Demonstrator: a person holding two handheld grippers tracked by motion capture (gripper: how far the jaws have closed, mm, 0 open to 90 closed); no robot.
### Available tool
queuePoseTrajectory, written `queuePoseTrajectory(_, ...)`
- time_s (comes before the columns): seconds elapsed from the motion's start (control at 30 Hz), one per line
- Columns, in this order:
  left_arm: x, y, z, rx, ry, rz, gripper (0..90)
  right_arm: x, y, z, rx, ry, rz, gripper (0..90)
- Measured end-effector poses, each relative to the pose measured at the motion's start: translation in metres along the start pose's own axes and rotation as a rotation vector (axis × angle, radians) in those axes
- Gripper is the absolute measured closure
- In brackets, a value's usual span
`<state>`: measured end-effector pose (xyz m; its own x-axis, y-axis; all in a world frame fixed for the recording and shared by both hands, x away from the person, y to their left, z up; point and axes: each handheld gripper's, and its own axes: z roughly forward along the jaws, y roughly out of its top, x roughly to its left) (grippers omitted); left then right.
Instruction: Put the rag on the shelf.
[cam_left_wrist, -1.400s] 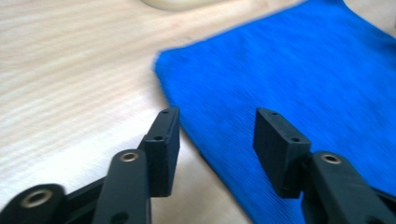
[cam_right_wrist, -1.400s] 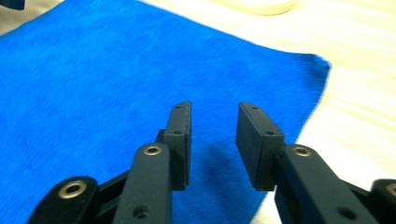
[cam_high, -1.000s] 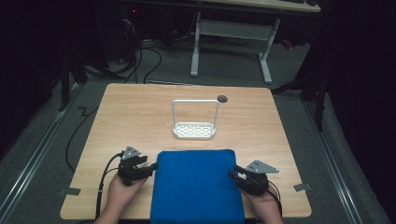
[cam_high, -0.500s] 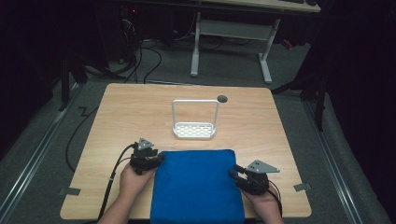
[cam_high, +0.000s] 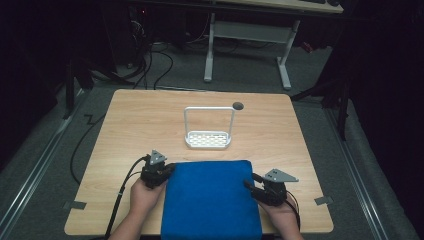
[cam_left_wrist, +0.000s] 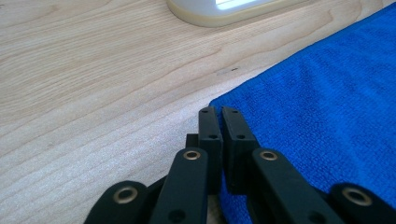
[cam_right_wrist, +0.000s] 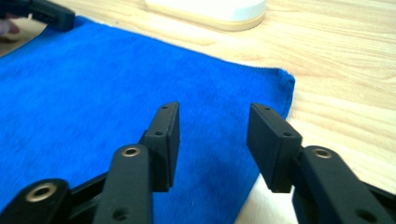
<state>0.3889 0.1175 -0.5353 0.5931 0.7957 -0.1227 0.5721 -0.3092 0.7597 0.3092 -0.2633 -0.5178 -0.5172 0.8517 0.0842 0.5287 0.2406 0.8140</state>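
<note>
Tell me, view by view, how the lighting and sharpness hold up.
High view: table lit, surroundings nearly black, picture soft. Left gripper view: blue towel weave crisp, white rack base glaring at the top edge. Right gripper view: soft all over, towel pile smeared, rack base washed out.

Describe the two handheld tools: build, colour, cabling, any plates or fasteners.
Both tools are black. The left tool and right tool each carry a grey three-cornered plate on top and trail a black cable. Each has two flat rectangular black jaw pads on link arms pinned with brass-coloured rivets, with small screw holes in the pads. Forearms are bare; no sleeves or gloves show.
</note>
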Motion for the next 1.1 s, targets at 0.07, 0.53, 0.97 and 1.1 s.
queuePoseTrajectory(0.07, 0.0, 0.0, 0.0, 0.003, 0.0, 0.003, 87.7, -0.001, 0.002, 0.003, -0.002, 0.0, 0.002, 53.1)
queuePoseTrajectory(0.53, 0.004, 0.0, 0.0, 0.001, -0.031, -0.033, 87.4, -0.024, 0.048, 0.049, 0.021, -0.131, 0.048, 51.8)
queuePoseTrajectory(0.97, 0.005, 0.0, -0.001, 0.001, -0.036, -0.041, 86.9, -0.031, 0.029, 0.059, 0.118, -0.116, 0.041, 49.8)
queuePoseTrajectory(1.1, 0.005, -0.001, -0.001, 0.001, -0.036, -0.042, 86.9, -0.026, 0.029, 0.06, 0.119, -0.131, 0.003, 58.2)
